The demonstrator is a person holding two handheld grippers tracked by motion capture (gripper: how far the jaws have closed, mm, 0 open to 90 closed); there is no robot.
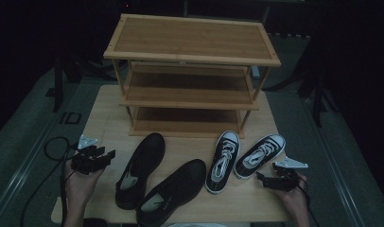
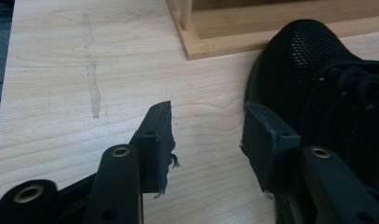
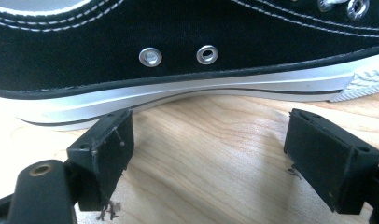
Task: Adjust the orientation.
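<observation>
Four shoes lay on the worktop (image 1: 105, 118) in two pairs. The black mesh pair sat left of centre: the left black shoe (image 1: 140, 168) pointed its toe toward the far rack, and the right black shoe (image 1: 173, 191) lay nearer to you, angled to the right. The black-and-white canvas pair sat to the right: the left sneaker (image 1: 222, 161) and the right sneaker (image 1: 259, 155), each with white laces and white soles.

One three-tier wooden shoe rack (image 1: 192, 71) stood at the far side of the worktop, its tiers bare.

You held two tools. Your left tool (image 1: 102, 157) rested at the near left, jaws parted and holding nothing; in the left gripper view the toe of the left black shoe (image 2: 318, 84) sat just beside its right jaw, with a rack leg (image 2: 185, 18) beyond. Your right tool (image 1: 266, 180) rested at the near right, jaws wide apart and bare; in the right gripper view the side of the right sneaker (image 3: 187, 37) crossed directly ahead of the jaws, close to the left one.
</observation>
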